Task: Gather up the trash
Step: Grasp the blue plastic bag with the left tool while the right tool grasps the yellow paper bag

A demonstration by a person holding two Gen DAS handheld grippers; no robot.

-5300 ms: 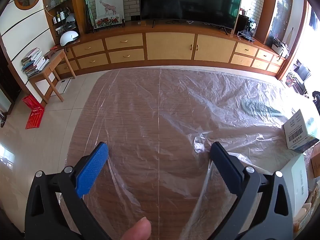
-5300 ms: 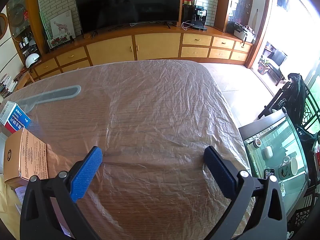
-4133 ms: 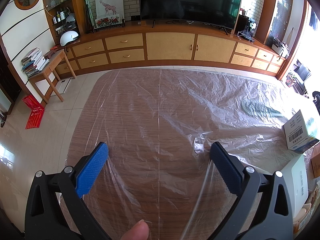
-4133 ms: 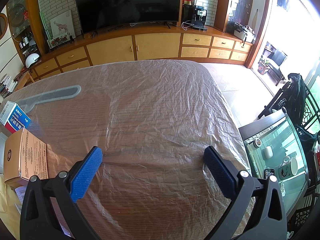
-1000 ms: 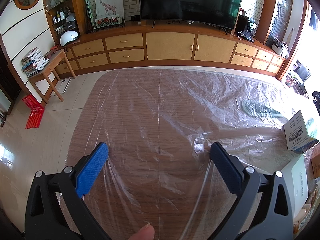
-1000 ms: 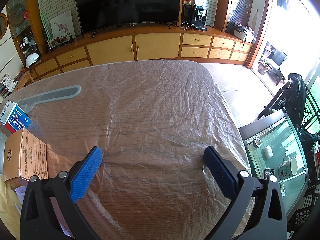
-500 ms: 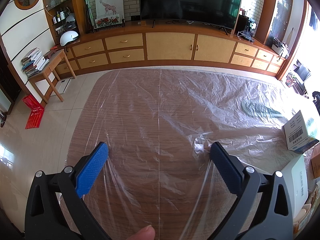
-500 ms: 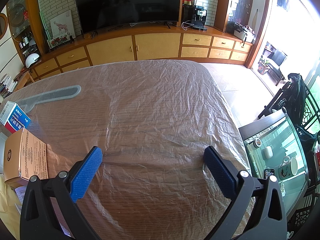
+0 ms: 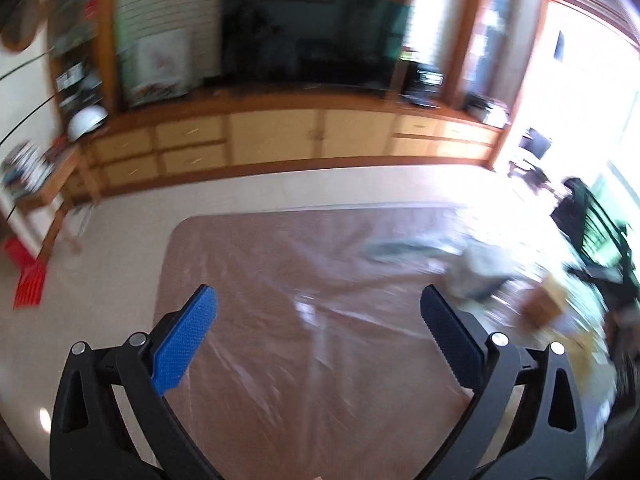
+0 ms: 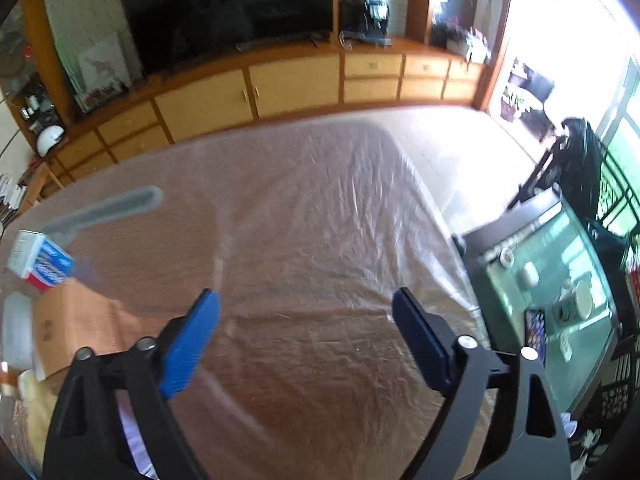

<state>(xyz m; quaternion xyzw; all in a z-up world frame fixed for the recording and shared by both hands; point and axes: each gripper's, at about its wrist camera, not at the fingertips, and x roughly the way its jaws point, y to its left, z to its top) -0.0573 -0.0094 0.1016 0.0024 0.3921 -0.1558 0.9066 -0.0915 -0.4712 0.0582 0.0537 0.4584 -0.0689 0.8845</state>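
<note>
While both hang over the plastic-covered table (image 10: 320,208), left gripper (image 9: 318,312) wide, empty, right gripper (image 10: 306,314) closing on nothing, boxes (image 10: 42,260) far left, probably trash.

No readable text; print on the blue-and-white box (image 10: 40,260) too blurred
</note>
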